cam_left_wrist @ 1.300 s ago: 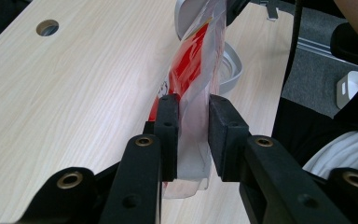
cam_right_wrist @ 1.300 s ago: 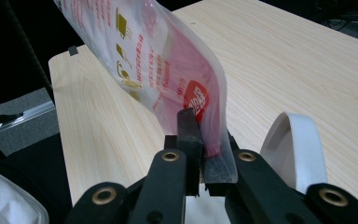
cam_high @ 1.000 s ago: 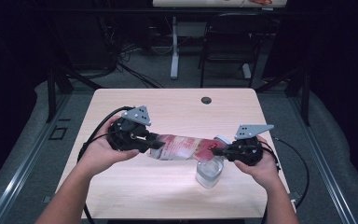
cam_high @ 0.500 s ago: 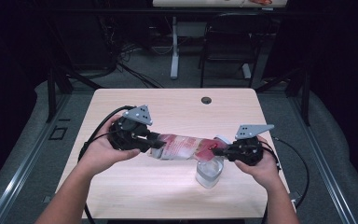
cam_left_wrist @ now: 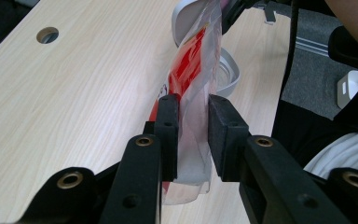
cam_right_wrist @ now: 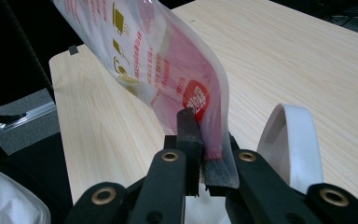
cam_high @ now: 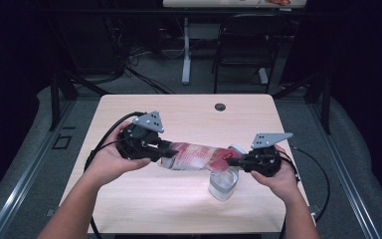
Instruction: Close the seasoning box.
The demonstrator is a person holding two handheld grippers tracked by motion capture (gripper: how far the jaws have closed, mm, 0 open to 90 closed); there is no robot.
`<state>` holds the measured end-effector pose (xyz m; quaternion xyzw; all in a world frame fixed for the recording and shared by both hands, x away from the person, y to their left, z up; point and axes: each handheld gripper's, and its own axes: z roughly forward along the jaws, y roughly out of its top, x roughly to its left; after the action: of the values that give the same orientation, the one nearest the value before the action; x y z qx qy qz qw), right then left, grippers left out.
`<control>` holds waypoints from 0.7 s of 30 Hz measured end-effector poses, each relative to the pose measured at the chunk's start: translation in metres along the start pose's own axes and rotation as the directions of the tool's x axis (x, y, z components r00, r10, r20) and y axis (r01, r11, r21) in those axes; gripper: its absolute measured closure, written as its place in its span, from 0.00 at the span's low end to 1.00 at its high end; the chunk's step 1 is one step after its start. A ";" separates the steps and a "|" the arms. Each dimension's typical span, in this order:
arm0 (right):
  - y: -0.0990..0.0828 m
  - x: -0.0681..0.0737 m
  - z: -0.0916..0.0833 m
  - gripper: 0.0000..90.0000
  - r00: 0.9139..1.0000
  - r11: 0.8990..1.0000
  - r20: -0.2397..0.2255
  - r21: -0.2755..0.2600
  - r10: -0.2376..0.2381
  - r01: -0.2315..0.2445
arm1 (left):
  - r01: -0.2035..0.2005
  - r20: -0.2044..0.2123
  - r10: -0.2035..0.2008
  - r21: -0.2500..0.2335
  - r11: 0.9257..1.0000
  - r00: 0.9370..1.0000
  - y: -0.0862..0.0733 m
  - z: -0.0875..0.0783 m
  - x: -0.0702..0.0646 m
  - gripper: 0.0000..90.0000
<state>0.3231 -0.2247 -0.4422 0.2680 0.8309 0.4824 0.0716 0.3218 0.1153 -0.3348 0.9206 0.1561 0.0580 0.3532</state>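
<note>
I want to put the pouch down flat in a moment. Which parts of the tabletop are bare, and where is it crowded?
The far strip of the table between the hands and the round hole is bare, and so is the near strip before the forearms. It is crowded mid-right: the pouch hangs between left claw and right claw, above the clear container.

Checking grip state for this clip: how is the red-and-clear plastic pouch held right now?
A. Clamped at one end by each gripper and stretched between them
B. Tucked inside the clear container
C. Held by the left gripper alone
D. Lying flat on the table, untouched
A: the left gripper pinches one end of the pouch and the right gripper the other, above the clear container.
</note>
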 end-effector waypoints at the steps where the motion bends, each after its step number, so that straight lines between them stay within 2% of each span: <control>1: 0.000 0.000 0.000 0.97 1.000 1.000 0.000 0.001 0.000 0.000 | 0.000 -0.001 0.000 0.000 1.000 1.000 0.000 0.000 0.000 0.83; 21: 0.000 0.000 -0.001 0.97 1.000 1.000 0.002 0.007 -0.003 0.003 | -0.015 0.002 0.015 -0.005 1.000 1.000 0.005 0.000 -0.002 0.83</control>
<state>0.3229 -0.2253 -0.4418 0.2675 0.8328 0.4793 0.0723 0.3207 0.1110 -0.3317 0.9209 0.1489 0.0601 0.3552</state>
